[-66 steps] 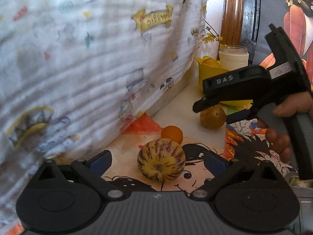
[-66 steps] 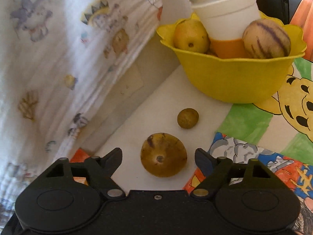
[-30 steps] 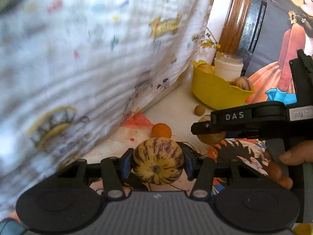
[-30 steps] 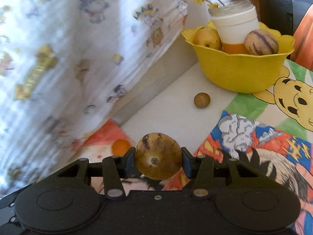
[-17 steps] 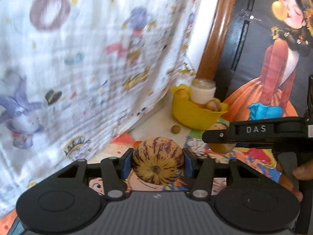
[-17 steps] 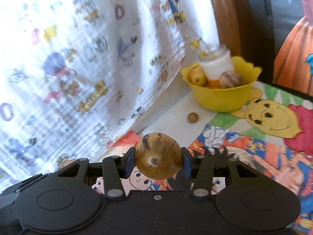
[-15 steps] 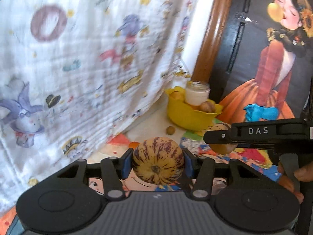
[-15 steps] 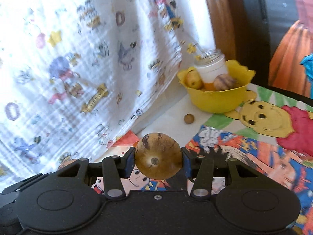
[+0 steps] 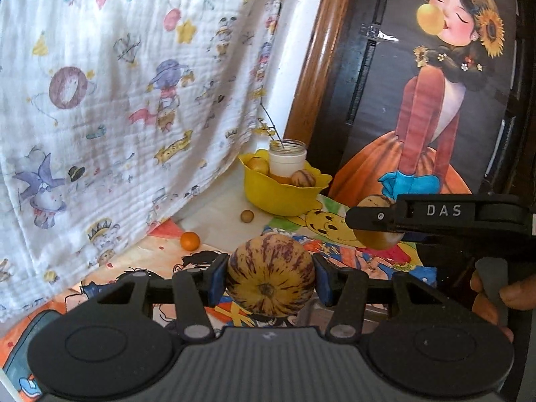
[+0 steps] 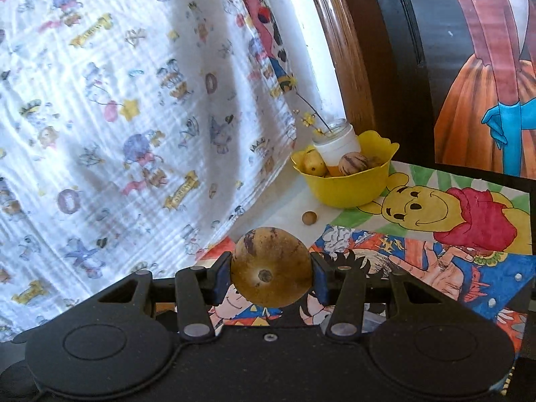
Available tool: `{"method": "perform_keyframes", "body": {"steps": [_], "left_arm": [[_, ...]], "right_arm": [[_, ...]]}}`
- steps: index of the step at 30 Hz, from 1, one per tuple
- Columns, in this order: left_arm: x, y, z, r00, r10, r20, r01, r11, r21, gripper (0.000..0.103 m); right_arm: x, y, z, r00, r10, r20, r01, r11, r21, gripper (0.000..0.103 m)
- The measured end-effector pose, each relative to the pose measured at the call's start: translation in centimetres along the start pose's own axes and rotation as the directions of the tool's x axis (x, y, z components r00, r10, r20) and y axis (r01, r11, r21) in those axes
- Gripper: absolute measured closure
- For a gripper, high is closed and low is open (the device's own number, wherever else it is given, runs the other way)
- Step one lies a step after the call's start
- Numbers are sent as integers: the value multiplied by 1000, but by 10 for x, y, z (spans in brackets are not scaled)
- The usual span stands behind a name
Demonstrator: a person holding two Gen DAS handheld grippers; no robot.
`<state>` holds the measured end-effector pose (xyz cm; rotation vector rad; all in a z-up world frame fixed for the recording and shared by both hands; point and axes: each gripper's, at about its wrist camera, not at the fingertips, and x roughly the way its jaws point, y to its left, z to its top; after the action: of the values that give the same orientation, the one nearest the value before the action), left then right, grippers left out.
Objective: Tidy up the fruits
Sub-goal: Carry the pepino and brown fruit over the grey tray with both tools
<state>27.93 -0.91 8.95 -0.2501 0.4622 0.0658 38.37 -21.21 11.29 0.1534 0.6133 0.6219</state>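
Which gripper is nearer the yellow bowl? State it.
Right. In the left wrist view the right gripper, clamped on a brown fruit, sits ahead of the left gripper, which holds the striped melon, toward the yellow bowl.

Crinkly cloth curtain [image 9: 117, 83], glossy wood frame [image 9: 318, 67].

From my left claw, my right claw's [image 9: 375, 226] bar crosses the brown fruit [image 9: 377, 246] at 3 o'clock, hiding its middle; my hand [image 9: 492, 296] is cut by the edge. The jar [image 10: 335, 145] hides the bowl's [image 10: 348, 187] middle contents
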Motion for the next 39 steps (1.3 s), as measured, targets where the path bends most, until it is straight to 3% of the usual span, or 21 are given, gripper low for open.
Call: {"method": "perform_keyframes", "body": {"steps": [14,26,33,39], "left_arm": [[-34,-20,-24,999,-52,10,52,999,6,47],[-31,-34,-74,991,-105,-80,107,994,24,47],[-25,-47,-95,980,-123,-158,137,987,82,47],[-17,-57,-108,968,-140,-207,167,979,119,47]], "right_arm": [[-71,-14,-57,999,-38,40,39,999,-36,53],[-109,-18,-138,995,-73,66,81,988,-132,53],[-125,-6,-181,996,-89,24,92,973,-209,53],[-120,-7,-208,996,-83,-45,74,982,-176,53]]}}
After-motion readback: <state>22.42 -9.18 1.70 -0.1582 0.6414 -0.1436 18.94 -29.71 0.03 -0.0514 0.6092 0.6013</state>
